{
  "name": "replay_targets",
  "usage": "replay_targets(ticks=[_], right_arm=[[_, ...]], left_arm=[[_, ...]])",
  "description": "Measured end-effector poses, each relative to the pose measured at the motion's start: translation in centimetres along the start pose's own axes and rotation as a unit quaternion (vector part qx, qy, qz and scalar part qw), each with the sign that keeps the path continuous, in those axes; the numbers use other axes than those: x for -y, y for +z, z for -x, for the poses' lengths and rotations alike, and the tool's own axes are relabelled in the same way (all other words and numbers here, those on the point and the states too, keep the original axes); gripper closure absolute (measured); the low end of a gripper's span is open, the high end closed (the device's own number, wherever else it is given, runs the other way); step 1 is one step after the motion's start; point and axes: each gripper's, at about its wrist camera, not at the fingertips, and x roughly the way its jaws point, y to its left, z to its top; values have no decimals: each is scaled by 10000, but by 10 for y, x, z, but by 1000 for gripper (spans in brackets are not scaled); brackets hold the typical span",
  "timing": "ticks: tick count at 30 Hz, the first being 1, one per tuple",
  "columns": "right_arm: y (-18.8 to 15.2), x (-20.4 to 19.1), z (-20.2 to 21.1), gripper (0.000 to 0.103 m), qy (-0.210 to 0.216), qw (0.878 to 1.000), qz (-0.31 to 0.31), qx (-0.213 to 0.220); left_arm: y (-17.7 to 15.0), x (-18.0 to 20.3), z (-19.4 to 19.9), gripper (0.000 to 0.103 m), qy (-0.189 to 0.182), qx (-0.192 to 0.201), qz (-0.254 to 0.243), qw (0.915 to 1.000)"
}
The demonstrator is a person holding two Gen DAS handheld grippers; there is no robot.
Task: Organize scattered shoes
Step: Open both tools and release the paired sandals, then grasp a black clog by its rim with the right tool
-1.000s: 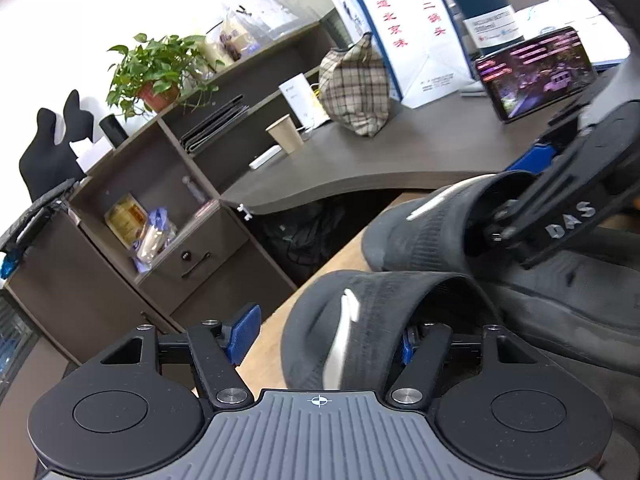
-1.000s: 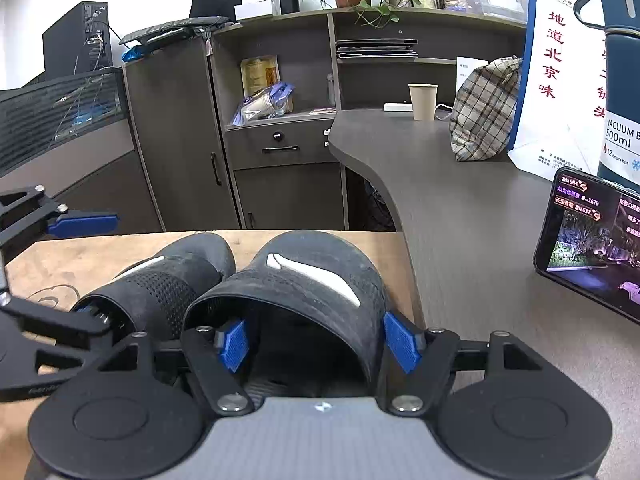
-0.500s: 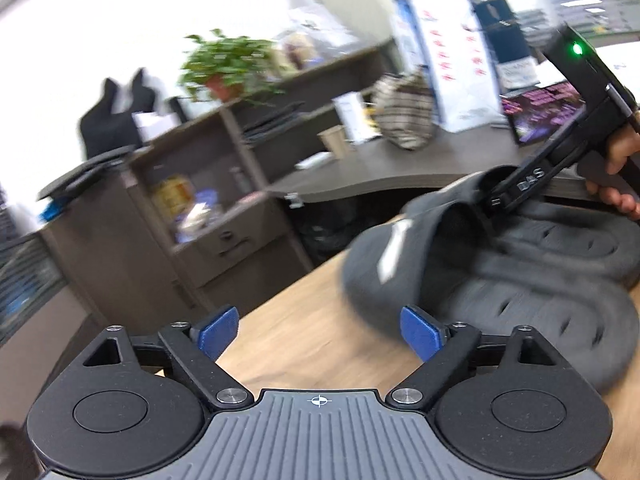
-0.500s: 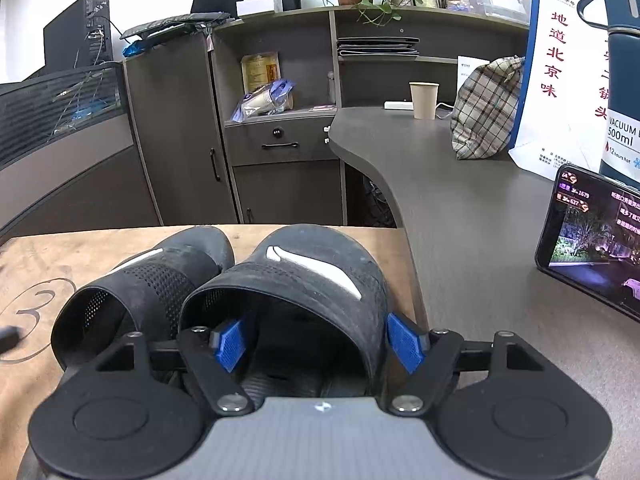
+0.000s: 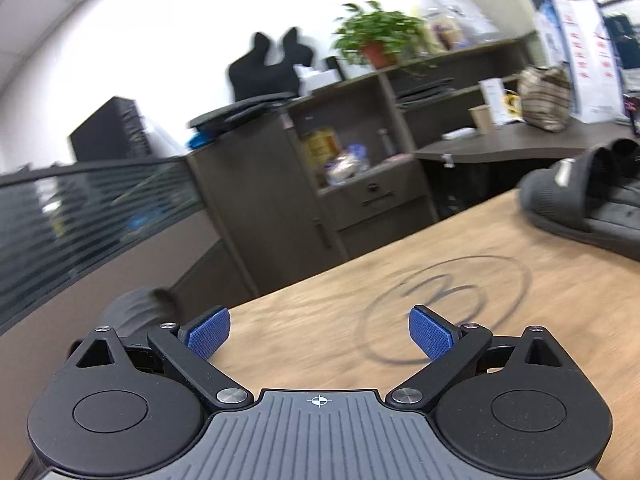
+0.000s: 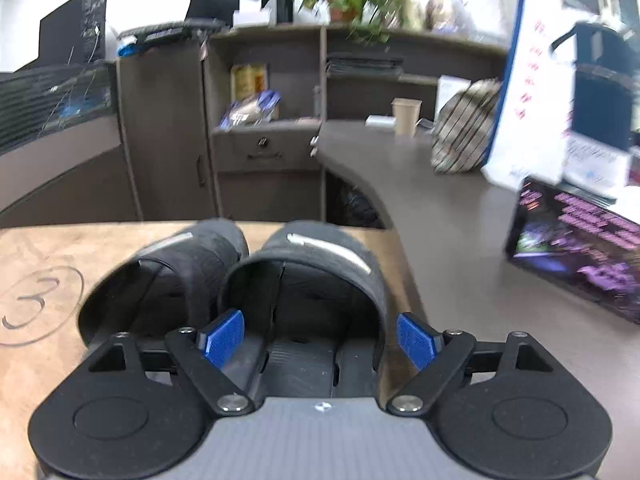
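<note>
Two black rubber slide sandals with a white stripe across each strap sit side by side on a light wooden tabletop (image 6: 24,364), toes pointing toward the dark brown cabinet (image 6: 264,128) behind. In the right wrist view the left-hand slide (image 6: 176,276) and the right-hand slide (image 6: 316,276) lie just beside each other, straps close together, near the edge where the wooden top meets a curved grey-brown desk (image 6: 440,208).

The right gripper (image 6: 320,338) hovers just behind the heel of the right-hand slide with its jaws spread wide; the blue-padded fingertips (image 6: 222,336) stand on either side of the heel and hold nothing. Whether the pads touch the sandal cannot be told.

The left gripper (image 5: 320,334) is also wide open and empty, over bare wood well apart from the sandals. In its view the pair of slides (image 5: 584,204) lies far to the right, and a hand-drawn circled numeral (image 5: 444,292) marks the wood between gripper and shoes. The same mark shows at the left edge of the right wrist view.

On the grey-brown desk stand a paper cup (image 6: 406,116), a plaid fabric bag (image 6: 464,132) and a phone with a lit screen (image 6: 576,248). A potted green plant (image 5: 376,36) tops the cabinet.
</note>
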Motion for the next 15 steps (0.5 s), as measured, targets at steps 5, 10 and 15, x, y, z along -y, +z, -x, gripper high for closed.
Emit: replay_targets(ticks=[5, 10, 15], right_arm=[[2, -36, 44, 12, 142, 9976, -109, 674], [16, -97, 52, 7, 988, 9896, 186, 1029], [27, -173, 32, 7, 2162, 9712, 446, 899]], left_arm=[[-15, -40, 4, 5, 355, 15, 291, 9989], [-28, -71, 10, 5, 691, 40, 543, 9961], [-41, -93, 17, 5, 867, -20, 611, 9944]])
